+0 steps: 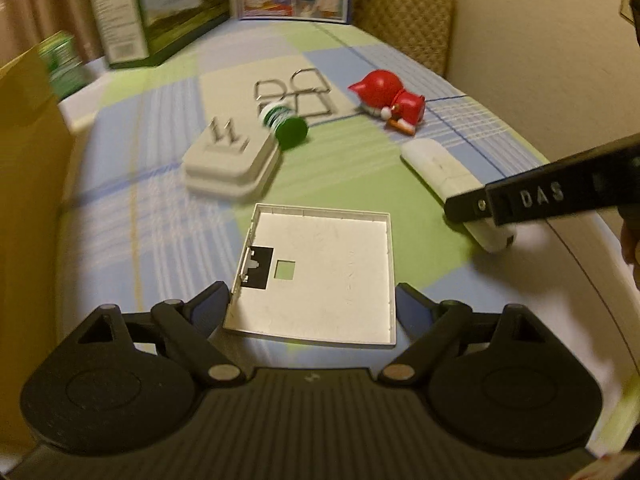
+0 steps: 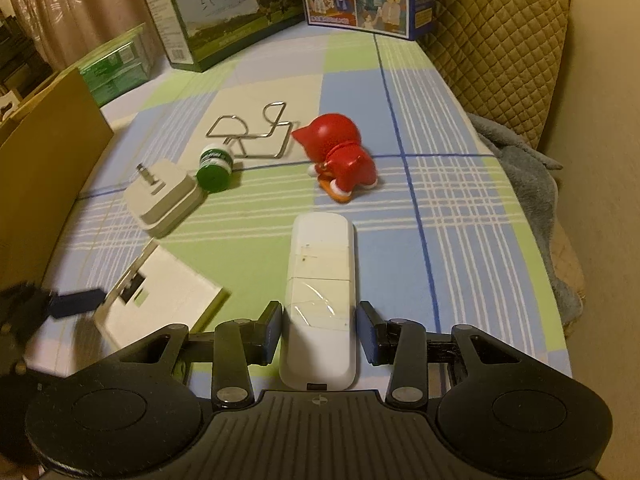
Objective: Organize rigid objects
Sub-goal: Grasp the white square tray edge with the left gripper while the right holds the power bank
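Both grippers gape: left gripper [image 1: 312, 300] straddles one square lid [image 1: 320, 276], right gripper [image 2: 320, 328] straddles one white remote [image 2: 320, 300]; neither grips.

Home setting, likely a bedroom: I work over a bed with plaid sheet [image 2: 460, 184], quilted headboard cushion [image 2: 500, 40], curtains [image 2: 80, 8], milk carton box [image 2: 224, 12], grey blanket [image 2: 528, 184] alongside.
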### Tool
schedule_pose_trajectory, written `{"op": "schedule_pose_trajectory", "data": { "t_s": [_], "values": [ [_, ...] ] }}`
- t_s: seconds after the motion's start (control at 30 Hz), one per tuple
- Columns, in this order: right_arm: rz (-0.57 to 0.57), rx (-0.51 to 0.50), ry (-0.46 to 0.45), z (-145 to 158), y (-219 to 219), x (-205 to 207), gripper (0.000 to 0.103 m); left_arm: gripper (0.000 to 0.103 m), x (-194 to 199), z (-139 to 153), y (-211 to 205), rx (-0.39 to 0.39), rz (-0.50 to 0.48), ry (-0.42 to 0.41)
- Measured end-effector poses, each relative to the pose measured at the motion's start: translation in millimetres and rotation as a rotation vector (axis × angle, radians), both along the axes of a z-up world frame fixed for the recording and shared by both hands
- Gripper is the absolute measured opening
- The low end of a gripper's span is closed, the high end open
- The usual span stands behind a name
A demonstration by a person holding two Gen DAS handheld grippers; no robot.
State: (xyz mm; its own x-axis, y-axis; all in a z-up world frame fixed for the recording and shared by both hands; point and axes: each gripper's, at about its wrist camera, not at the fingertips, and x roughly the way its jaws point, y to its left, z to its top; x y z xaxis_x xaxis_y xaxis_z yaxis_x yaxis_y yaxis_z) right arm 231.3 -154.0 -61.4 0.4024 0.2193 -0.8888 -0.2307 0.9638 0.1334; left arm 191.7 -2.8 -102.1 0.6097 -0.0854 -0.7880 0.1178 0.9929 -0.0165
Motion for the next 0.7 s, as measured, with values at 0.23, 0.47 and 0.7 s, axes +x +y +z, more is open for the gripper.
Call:
{"op": "schedule_pose_trajectory", "data": {
  "t_s": [0.23,0.47,0.7],
  "values": [
    [0.037,-0.004,0.017,5.5,-0.8,-26.8,0.037,0.088,-30.7,2.5,-6.2,0.012,-0.012,-0.053],
    [0.004,-0.021,-0.016,7.2,-6.7,-26.0,0.054,0.089,-11.9,-2.5,-3.2,0.017,-0.053,-0.054],
    [-0.002,-0.012,-0.019,6.7,-6.1,-21.5,0.055,0.089,-9.2,-3.6,0.4,-0.007,-0.038,-0.047]
  ]
}}
